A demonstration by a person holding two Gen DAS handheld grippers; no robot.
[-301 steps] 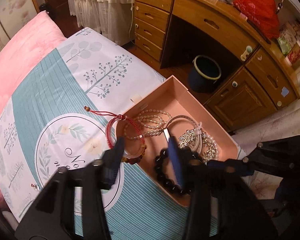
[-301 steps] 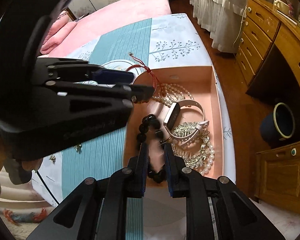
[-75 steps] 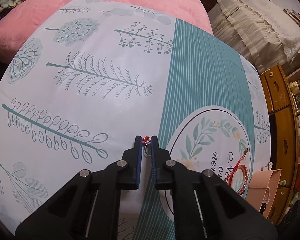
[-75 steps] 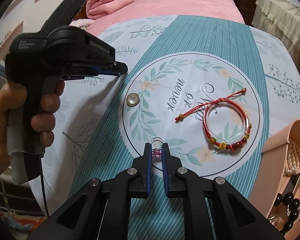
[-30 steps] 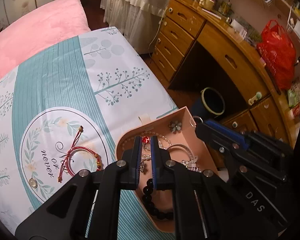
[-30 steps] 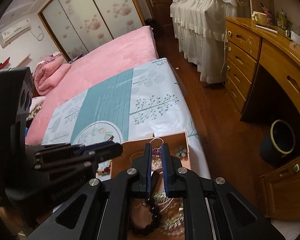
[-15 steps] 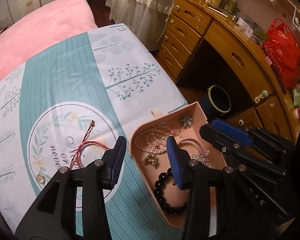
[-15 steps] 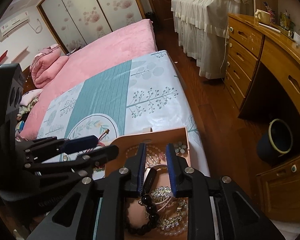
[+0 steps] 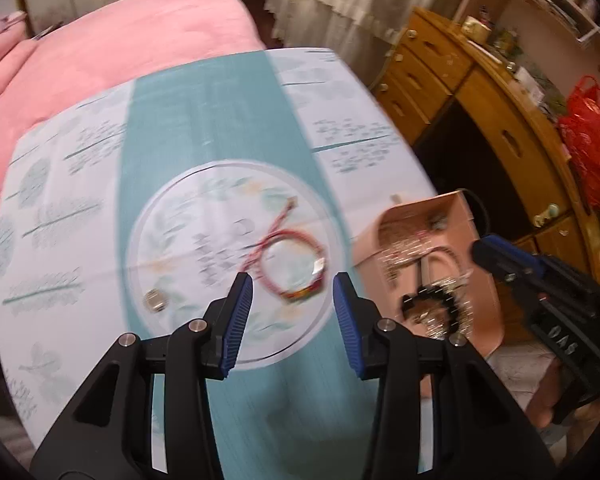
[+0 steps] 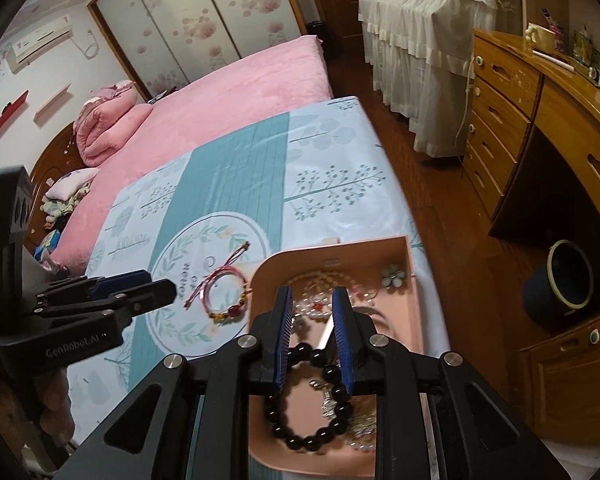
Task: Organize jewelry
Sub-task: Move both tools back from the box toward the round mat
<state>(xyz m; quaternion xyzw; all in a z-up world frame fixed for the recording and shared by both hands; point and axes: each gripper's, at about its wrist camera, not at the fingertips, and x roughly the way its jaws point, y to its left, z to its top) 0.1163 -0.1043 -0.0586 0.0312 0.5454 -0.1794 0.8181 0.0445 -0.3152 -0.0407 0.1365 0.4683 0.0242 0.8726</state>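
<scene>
A pink jewelry box (image 10: 408, 280) sits at the bed's edge, holding pearls, a black bead bracelet (image 10: 312, 396), a watch and a flower piece (image 10: 394, 274). It also shows in the left wrist view (image 9: 460, 216). A red cord bracelet (image 9: 292, 260) lies on the cloth's round emblem, also in the right wrist view (image 10: 224, 292). A small round brooch (image 9: 155, 300) lies left of it. My left gripper (image 9: 294, 296) is open and empty above the bracelet. My right gripper (image 10: 312, 312) is open and empty above the box.
The patterned teal and white cloth (image 10: 236, 184) covers a pink bed (image 10: 220, 96). A wooden desk with drawers (image 10: 540, 120) and a dark bin (image 10: 560, 284) stand to the right across the wooden floor.
Both grippers have opened and dropped their small pieces into the box. The left gripper has swung left from the box toward the red bracelet. The right gripper has opened wider over the box.
</scene>
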